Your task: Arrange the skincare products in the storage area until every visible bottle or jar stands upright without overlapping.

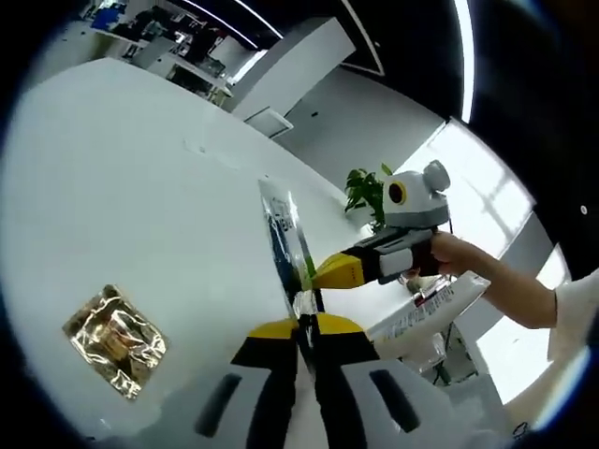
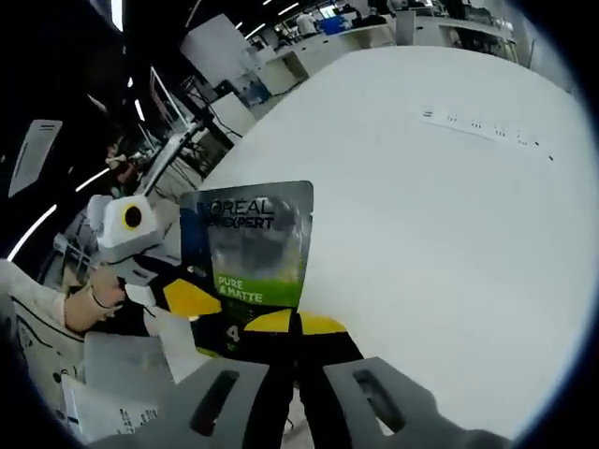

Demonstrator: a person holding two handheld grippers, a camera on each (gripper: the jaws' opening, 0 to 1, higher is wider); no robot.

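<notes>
sachets: 2 — silver sachet (image 2: 251,262) | gold sachet (image 1: 115,340) | tools: 2 — left tool (image 1: 306,327) | right tool (image 2: 296,325)

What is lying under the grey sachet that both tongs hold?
Under the grey sachet lies bare white table. The gold packet rests apart on it. The sachet hides the table directly behind it.

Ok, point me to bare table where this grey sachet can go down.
Most of the white table is bare, especially beyond the grey sachet in the right gripper view. In the left gripper view, bare surface surrounds the gold packet. It is crowded where the left gripper and right gripper meet on the sachet.
</notes>
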